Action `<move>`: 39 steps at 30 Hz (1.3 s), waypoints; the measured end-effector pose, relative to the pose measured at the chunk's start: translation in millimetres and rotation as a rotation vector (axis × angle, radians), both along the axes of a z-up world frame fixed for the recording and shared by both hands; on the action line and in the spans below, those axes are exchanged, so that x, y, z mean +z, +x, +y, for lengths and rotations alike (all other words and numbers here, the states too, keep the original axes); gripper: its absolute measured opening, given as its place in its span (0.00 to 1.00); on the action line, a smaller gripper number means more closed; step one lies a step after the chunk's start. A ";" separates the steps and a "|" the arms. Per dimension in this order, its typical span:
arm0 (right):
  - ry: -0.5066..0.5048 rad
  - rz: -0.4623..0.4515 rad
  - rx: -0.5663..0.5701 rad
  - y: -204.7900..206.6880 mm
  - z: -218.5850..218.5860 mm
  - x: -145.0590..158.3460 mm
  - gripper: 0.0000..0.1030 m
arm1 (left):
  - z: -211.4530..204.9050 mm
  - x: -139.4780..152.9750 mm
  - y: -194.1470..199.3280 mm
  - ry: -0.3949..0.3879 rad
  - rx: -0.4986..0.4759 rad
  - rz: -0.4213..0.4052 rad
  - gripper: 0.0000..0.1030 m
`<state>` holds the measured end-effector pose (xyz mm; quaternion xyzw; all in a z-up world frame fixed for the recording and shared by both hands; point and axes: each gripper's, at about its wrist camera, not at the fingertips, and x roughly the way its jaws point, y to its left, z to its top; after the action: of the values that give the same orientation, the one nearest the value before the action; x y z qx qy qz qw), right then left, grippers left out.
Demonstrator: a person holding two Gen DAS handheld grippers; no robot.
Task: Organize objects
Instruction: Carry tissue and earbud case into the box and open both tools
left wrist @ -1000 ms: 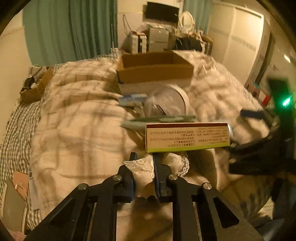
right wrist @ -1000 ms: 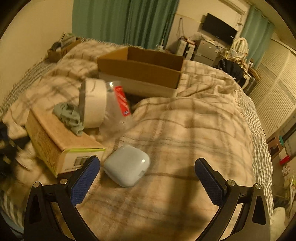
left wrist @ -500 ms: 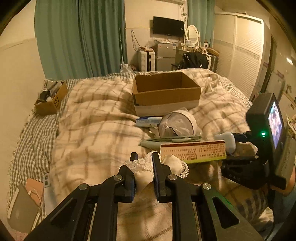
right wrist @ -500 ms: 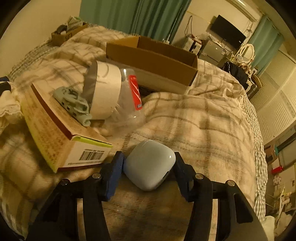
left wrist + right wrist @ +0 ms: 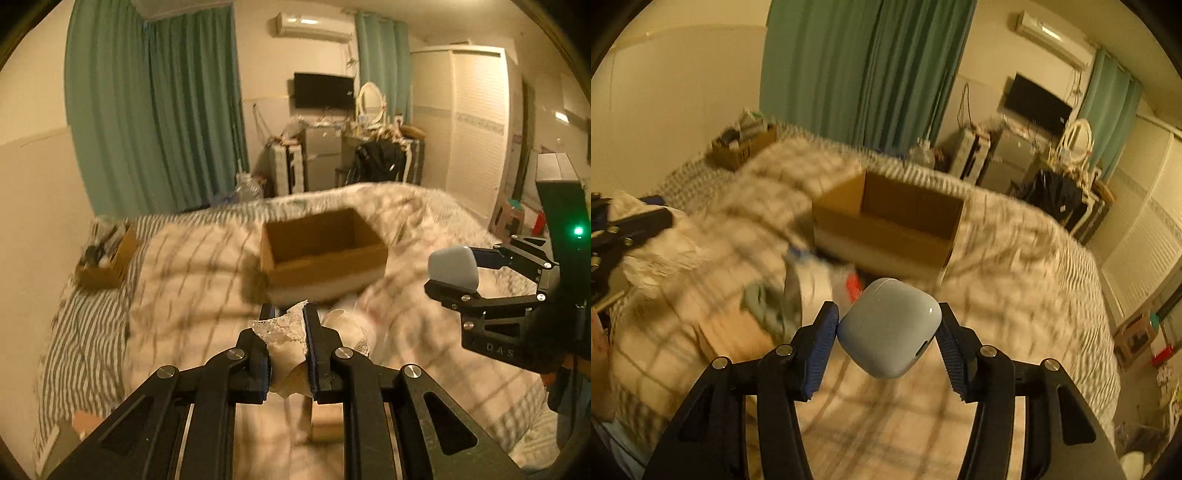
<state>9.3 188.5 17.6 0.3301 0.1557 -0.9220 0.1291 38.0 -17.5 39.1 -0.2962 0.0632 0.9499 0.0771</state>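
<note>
My left gripper (image 5: 287, 317) is shut on a white lace cloth (image 5: 284, 328) and holds it above the bed. My right gripper (image 5: 886, 317) is shut on a pale blue earbud case (image 5: 889, 328), lifted off the blanket; the case also shows in the left wrist view (image 5: 453, 266). An open cardboard box (image 5: 321, 254) sits on the plaid blanket ahead of both grippers, and it shows in the right wrist view (image 5: 890, 221) too. The left gripper and cloth appear at the far left of the right wrist view (image 5: 631, 229).
A long carton (image 5: 731, 332), a green cloth (image 5: 764, 306), a white roll (image 5: 812, 280) and a red-labelled tube (image 5: 854, 286) lie on the blanket below the right gripper. A small box of clutter (image 5: 105, 262) sits at the bed's left edge. Furniture stands beyond the bed.
Both grippers have risen well above the blanket. The right gripper closed on the earbud case and lifted it. The left gripper still holds the lace cloth.
</note>
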 end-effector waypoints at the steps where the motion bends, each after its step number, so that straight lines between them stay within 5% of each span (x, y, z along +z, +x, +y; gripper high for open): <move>1: -0.002 0.013 0.007 -5.4 0.0 9.4 0.52 | 2.9 6.1 -8.3 -0.009 -0.008 0.012 0.15; 7: -0.030 0.059 0.031 -56.8 5.3 51.9 0.52 | 14.6 27.2 -87.0 0.017 -0.068 -0.006 0.15; 12: -0.051 0.045 0.019 -119.6 9.0 59.1 0.52 | 27.1 15.2 -171.4 0.016 -0.105 -0.071 0.15; 21: -0.074 -0.087 -0.003 -254.7 7.8 -1.8 0.52 | 46.5 -54.7 -285.9 -0.017 -0.085 -0.199 0.15; 27: -0.083 -0.138 -0.008 -293.7 11.6 -50.4 0.52 | 51.6 -98.2 -323.3 -0.015 -0.086 -0.252 0.16; 29: -0.095 -0.145 -0.015 -296.2 14.5 -59.3 0.53 | 50.2 -105.2 -326.2 0.003 -0.086 -0.273 0.25; 31: -0.108 -0.132 -0.028 -294.5 19.7 -59.1 0.71 | 49.0 -107.7 -325.5 0.004 -0.085 -0.288 0.55; 35: -0.124 -0.070 -0.049 -280.9 32.0 -32.2 0.76 | 45.1 -87.7 -307.8 0.012 -0.063 -0.255 0.70; 39: -0.123 -0.003 -0.059 -253.6 36.6 9.9 0.85 | 30.3 -45.9 -277.1 0.020 -0.008 -0.202 0.95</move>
<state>-244.3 225.1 27.5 0.3273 0.0888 -0.9328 0.1220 -239.2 12.7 -6.8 -0.3892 0.0470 0.9156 0.0898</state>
